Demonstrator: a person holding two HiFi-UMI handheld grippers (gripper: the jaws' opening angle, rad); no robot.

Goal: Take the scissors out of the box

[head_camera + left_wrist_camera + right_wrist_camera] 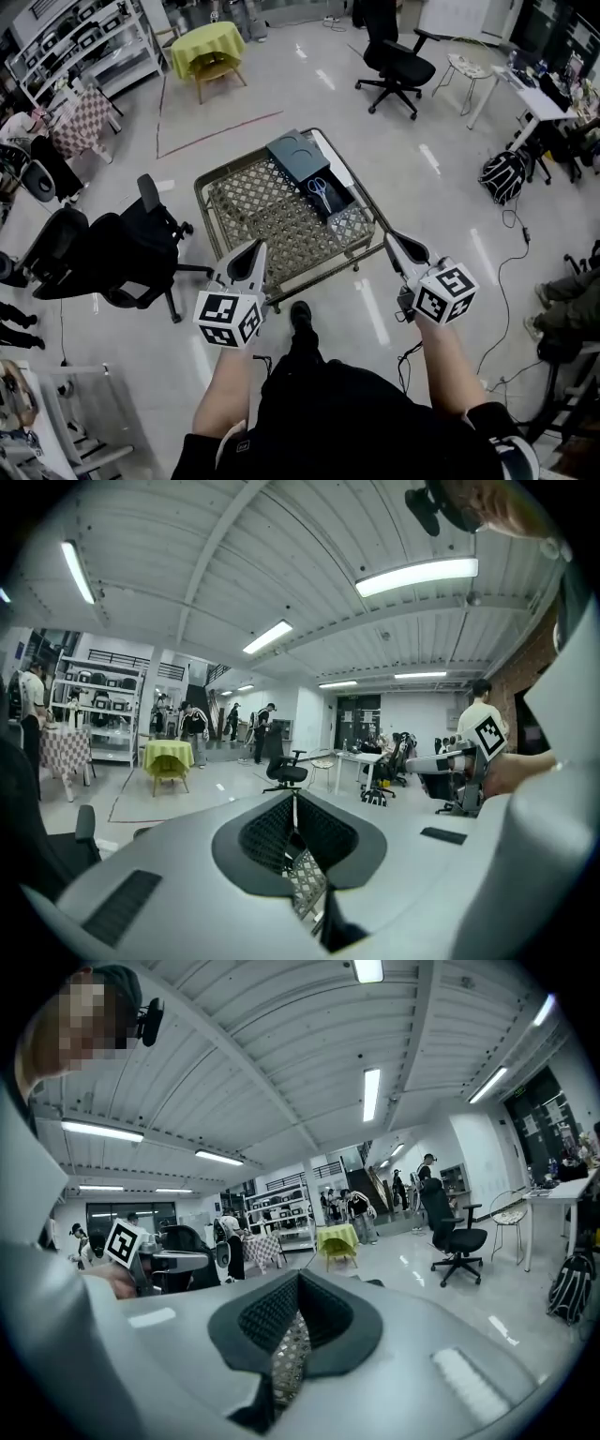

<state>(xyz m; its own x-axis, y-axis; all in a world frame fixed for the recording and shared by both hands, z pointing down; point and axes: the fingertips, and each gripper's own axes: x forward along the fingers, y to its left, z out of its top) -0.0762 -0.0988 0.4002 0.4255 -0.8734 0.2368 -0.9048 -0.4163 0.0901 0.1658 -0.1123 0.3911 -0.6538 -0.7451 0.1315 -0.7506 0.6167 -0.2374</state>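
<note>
A pair of blue-handled scissors [321,192] lies in an open dark box [336,204] on the far right part of a woven-top table [272,220]. The box's dark lid [298,155] lies just behind it. My left gripper [255,247] hovers at the table's near left edge, jaws shut with nothing between them. My right gripper [392,238] is beyond the near right corner, also shut and empty. Both point toward the table, well short of the box. Woven tabletop shows through the jaw gap in the left gripper view [306,878] and the right gripper view [289,1354].
A black office chair [122,248] stands close to the table's left side. Another black chair [398,66] is further back. A yellow-draped table [208,42], shelving [84,47], a backpack [503,173] and floor cables [511,281] ring the area.
</note>
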